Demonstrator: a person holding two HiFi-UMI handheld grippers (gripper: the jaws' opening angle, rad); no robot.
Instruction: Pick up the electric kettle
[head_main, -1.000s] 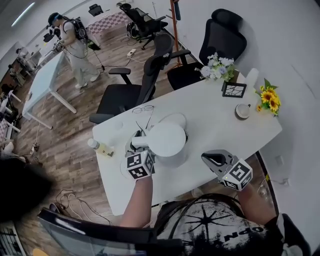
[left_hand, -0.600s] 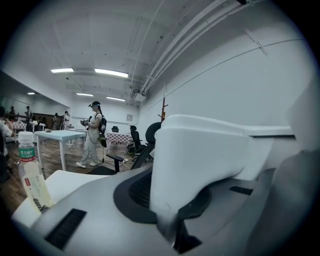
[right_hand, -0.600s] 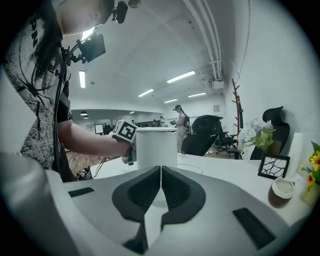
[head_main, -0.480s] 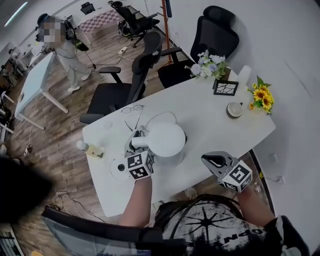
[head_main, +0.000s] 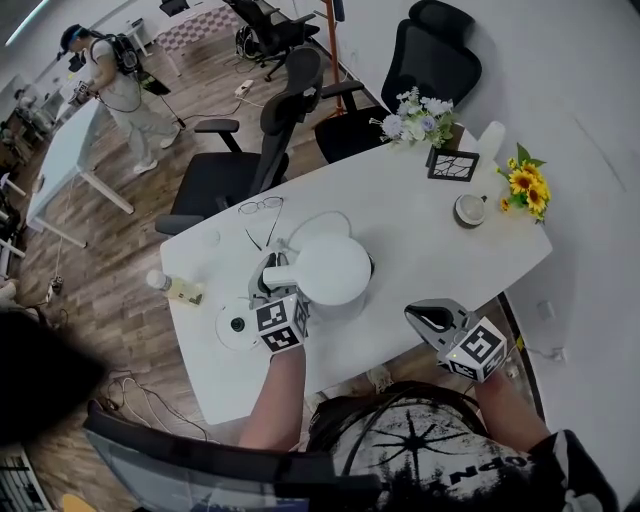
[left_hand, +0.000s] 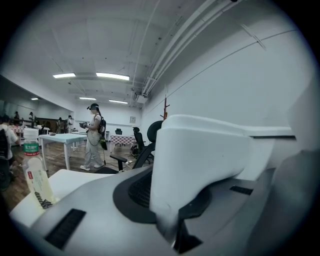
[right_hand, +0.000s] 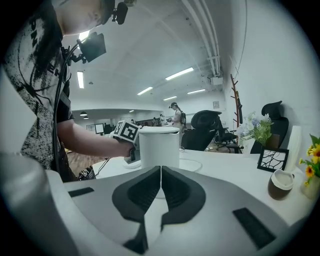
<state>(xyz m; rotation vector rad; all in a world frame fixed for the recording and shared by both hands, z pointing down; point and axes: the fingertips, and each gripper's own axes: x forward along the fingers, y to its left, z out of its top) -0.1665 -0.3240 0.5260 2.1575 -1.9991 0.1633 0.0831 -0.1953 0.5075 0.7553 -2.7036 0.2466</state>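
The white electric kettle (head_main: 335, 268) is near the table's front edge, with its handle (head_main: 283, 283) pointing left. My left gripper (head_main: 268, 276) is shut on that handle. In the left gripper view the white handle (left_hand: 200, 160) fills the gap between the grey jaws. The right gripper view shows the kettle (right_hand: 159, 147) upright, but my jaws hide its bottom, so I cannot tell whether it rests on the table. My right gripper (head_main: 425, 318) hangs at the front right, apart from the kettle. It is shut with nothing in it, and its pads (right_hand: 150, 192) meet.
The round kettle base (head_main: 237, 325) lies left of my left gripper, with a bottle (head_main: 170, 288) beyond it. Glasses (head_main: 260, 206), a cord loop, white flowers (head_main: 415, 112), a picture frame (head_main: 452, 164), a cup (head_main: 468, 208) and sunflowers (head_main: 527, 182) sit farther back. Office chairs stand behind the table.
The kettle and my left gripper have shifted a little away from the round base, which now shows in full to their left. My right gripper has hardly moved.
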